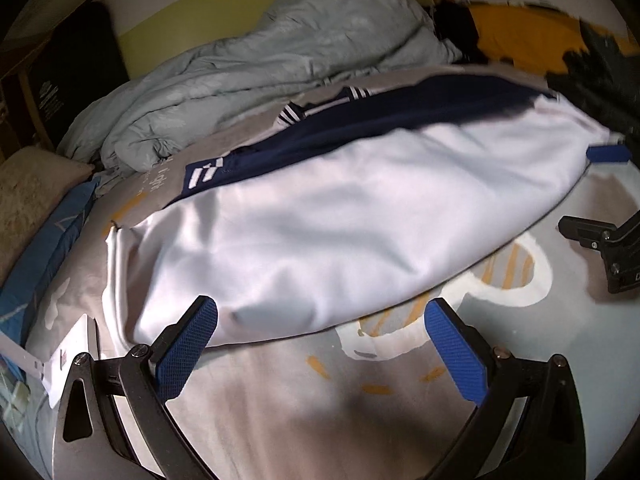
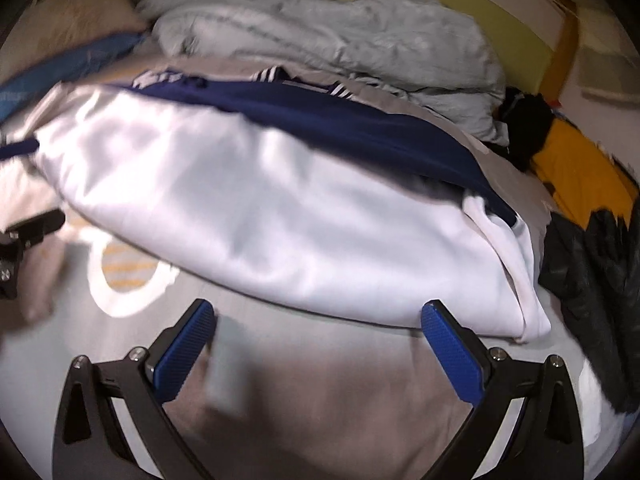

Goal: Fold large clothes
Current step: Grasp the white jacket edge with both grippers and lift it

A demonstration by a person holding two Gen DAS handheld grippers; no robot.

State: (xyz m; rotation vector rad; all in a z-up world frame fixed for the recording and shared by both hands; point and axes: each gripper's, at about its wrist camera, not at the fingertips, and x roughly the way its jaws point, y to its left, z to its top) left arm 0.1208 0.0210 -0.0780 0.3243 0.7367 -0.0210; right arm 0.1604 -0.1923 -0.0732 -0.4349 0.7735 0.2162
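folded white and navy fabric garment (image 1: pixel 320 220) (image 2: pixel 280 216) on grey printed bed sheet (image 1: pixel 280 392); left tool (image 1: pixel 320 320) released, garment at 12 o'clock; right tool (image 2: pixel 318 320) released, empty

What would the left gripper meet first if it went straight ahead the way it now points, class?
Probably the near edge of the white garment lying on the bedsheet. The left gripper is open and holds nothing, its fingertips close to that edge. Depth is hard to judge in the fisheye view.
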